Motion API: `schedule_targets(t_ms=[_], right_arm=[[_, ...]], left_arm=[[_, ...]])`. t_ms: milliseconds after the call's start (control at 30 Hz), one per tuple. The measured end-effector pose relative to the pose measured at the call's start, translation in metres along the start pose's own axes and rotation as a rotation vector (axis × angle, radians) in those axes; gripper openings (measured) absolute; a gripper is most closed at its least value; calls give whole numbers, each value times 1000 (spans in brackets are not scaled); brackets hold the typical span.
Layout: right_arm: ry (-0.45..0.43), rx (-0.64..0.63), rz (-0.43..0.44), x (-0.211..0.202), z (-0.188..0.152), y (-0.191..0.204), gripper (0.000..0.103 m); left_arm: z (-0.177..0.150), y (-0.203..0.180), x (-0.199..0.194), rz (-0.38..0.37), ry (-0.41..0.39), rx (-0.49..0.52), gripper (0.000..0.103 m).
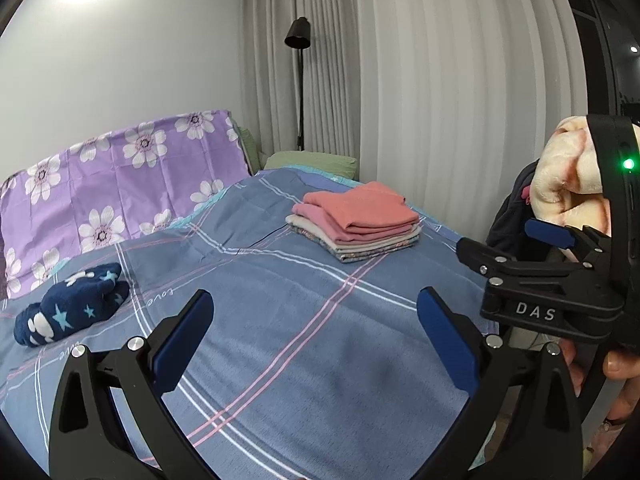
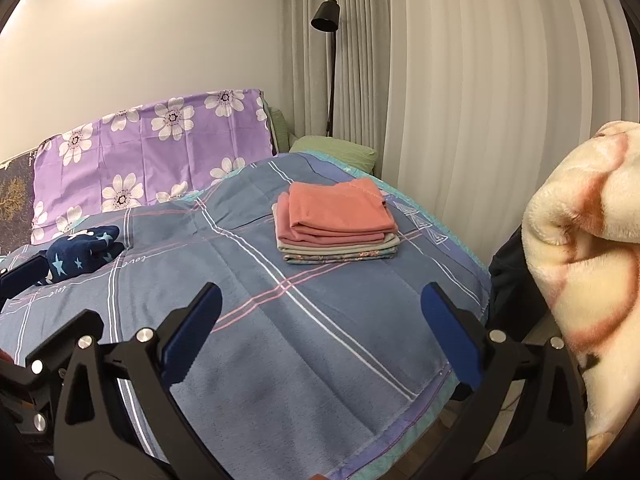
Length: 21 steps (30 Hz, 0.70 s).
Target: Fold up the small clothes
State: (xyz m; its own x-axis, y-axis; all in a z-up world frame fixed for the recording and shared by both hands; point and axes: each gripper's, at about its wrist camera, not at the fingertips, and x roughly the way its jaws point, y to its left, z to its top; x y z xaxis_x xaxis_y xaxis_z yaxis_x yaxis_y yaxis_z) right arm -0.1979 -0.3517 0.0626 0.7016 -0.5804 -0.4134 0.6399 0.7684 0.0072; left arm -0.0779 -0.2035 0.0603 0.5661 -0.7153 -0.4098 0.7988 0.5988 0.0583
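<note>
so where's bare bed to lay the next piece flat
The widest bare patch of the plaid bedspread lies just ahead of both open grippers, left gripper and right gripper, between the navy star garment and the folded stack. The far right corner around the stack is crowded.

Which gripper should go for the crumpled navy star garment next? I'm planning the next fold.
Left, probably. The navy star garment lies at the bed's left side, nearer the open left gripper. The right gripper, also open, sits further right, toward the folded stack.
</note>
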Motion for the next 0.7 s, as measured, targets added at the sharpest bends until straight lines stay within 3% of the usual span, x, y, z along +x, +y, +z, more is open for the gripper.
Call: schedule_targets(t_ms=[700], right_arm=[[42,-17,-18,14,-4,9,101]], left_arm=[[-11,6,4,9,19,16,102]])
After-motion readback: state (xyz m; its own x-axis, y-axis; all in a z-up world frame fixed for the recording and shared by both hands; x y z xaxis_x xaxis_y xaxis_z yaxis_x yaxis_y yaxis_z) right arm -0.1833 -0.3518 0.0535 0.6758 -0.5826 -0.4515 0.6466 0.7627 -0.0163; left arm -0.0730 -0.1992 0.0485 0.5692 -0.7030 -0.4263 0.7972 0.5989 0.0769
